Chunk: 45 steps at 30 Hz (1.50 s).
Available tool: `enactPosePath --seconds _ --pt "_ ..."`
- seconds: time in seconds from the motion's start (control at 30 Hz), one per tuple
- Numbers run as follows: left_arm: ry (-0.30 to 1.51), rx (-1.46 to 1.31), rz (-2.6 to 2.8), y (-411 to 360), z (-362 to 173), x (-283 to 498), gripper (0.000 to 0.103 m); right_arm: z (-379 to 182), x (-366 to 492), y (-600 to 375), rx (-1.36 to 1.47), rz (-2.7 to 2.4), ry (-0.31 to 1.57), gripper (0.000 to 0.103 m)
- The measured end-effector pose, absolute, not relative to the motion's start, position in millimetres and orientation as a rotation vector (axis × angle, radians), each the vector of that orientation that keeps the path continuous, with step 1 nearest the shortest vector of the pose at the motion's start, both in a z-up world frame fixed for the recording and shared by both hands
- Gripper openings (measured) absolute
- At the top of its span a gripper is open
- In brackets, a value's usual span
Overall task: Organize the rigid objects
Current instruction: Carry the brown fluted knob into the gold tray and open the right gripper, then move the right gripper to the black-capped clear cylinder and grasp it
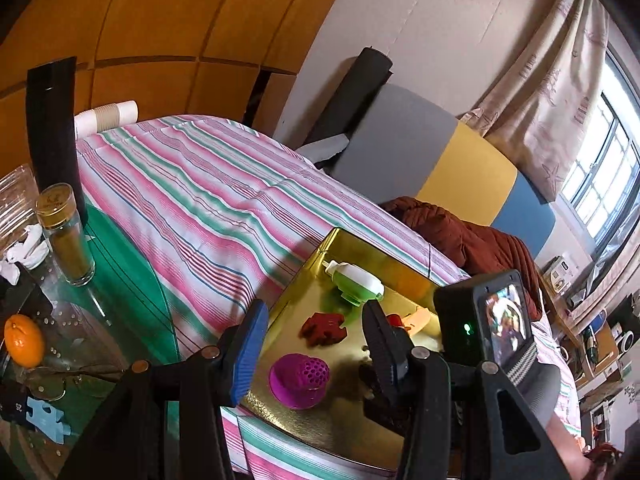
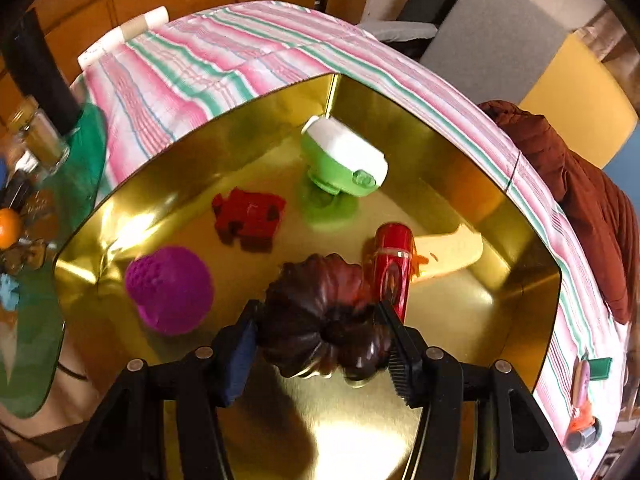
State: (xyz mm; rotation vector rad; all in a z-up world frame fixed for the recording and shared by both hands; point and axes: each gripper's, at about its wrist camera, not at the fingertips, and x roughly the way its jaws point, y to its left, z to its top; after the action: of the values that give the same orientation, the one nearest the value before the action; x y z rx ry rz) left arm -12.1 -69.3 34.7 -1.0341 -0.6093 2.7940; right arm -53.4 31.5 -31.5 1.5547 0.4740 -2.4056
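Right wrist view: the right gripper point(image 2: 320, 344) is pinched on the brown mold point(image 2: 324, 316) over the gold tray point(image 2: 500, 320).
Left gripper point(image 1: 312, 344): spread wide, nothing held.

Both tools look alike. The left tool point(image 1: 316, 344) has a matte black plastic frame with angular struts and triangular cut-outs, and round silver screw heads sit at its pivots. One of its fingers point(image 1: 250, 344) wears a ribbed blue pad; the other is black with fine ridges. The right tool point(image 2: 320, 344) shows the same black frame, silver screws, a dark blue pad on one finger and a black toothed pad on the other. From the left tool's camera, the right one carries a small black camera with a lit screen and a green light
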Motion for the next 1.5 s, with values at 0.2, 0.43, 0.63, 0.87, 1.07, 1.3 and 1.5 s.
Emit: enactPosePath --seconds 0.2,0.43,0.63,0.87,1.07,1.3,1.5 --pt "-0.622 -1.038 2.795 -72.4 34.1 -13.8 0.049 -7.2 -48.6 51.0 1.460 -2.431 0.190 0.063" --pt "-0.596 -1.083 2.772 -62.3 25.4 -14.7 0.049 8.7 -28.7 78.4 1.404 -2.489 0.056 0.066" --pt "-0.521 -1.069 2.709 -42.7 22.2 -11.6 0.050 14.1 -11.3 95.3 1.409 -2.518 0.029 0.069" --pt "-0.427 -1.062 2.619 -12.8 15.9 -5.4 0.050 26.7 11.3 137.4 1.369 -2.649 -0.021 0.071" --pt "-0.323 -1.018 2.491 28.1 15.5 12.8 0.050 24.8 28.4 199.1 1.412 -2.762 -0.142 0.072" --pt "-0.179 -0.975 2.351 77.5 10.9 41.7 0.050 8.2 49.5 268.6 1.522 -2.854 -0.195 0.073" --pt "-0.093 -0.978 2.312 97.6 6.7 58.2 0.050 -15.3 67.1 331.6 1.666 -2.895 -0.171 0.073"
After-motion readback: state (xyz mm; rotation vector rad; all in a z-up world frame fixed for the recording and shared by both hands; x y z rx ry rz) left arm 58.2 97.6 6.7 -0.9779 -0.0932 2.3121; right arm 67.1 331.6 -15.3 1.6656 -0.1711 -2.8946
